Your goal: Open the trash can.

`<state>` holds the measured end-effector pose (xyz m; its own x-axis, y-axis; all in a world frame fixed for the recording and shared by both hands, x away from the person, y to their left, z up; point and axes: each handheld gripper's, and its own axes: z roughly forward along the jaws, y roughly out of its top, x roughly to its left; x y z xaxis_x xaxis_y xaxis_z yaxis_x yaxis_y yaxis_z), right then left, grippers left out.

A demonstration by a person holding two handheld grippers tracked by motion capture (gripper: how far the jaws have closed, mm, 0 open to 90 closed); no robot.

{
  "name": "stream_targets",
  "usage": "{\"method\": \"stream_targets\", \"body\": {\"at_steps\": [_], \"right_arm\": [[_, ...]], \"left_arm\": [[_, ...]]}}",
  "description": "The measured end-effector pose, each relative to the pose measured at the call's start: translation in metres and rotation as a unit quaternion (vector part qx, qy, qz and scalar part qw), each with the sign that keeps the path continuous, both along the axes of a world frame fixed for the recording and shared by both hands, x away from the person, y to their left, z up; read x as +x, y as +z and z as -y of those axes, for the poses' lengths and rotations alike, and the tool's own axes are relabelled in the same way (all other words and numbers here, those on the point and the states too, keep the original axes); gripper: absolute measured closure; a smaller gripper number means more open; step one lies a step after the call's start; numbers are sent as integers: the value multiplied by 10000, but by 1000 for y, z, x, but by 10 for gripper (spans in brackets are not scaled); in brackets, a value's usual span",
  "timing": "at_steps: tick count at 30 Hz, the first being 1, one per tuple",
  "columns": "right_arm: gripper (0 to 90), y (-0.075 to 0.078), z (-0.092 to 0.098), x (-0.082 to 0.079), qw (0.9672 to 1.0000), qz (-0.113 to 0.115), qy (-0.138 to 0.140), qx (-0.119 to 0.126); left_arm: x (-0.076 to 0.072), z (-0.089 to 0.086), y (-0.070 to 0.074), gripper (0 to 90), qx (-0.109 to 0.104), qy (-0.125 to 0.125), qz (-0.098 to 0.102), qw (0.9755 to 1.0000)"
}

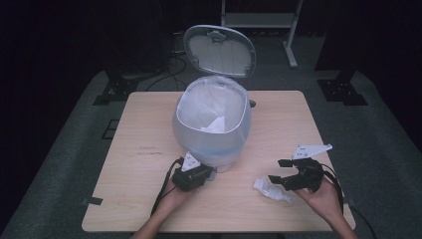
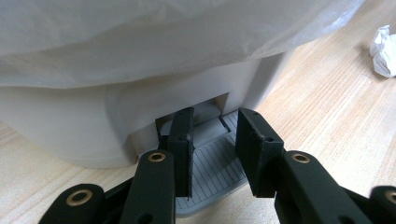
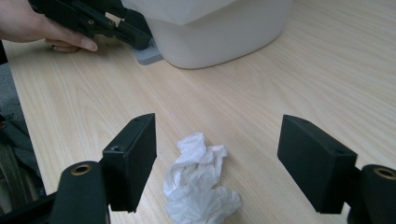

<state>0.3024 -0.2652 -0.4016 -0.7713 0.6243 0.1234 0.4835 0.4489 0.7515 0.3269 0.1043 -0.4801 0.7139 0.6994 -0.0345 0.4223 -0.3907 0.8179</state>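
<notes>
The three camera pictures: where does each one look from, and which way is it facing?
High view: above the person's side, facing forward and down on the table, the pedal bin, both forearms and hands.
Left gripper view: low on the left gripper, facing the bin's pedal; its black jaws show, close together.
Right gripper view: on the right gripper, facing the crumpled tissue; wide jaws, the other hand beyond.
All share bin and tabletop.

The worktop (image 1: 149,149) is pale wood with a matt, fine grain. The bin (image 1: 211,134) is smooth white plastic, lined with a thin, crinkled plastic bag (image 1: 199,94). The crumpled tissue (image 3: 198,184) is soft paper. Both grippers' jaws are matt black plastic.
</notes>
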Motion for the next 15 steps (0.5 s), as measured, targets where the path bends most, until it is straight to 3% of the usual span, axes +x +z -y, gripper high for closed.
{"method": "stream_targets", "body": {"at_steps": [15], "right_arm": [[270, -16, 1, -6, 10000, -59, 36, 6]], "left_arm": [[0, 0, 0, 674, -10, 5, -12, 10000]]}}
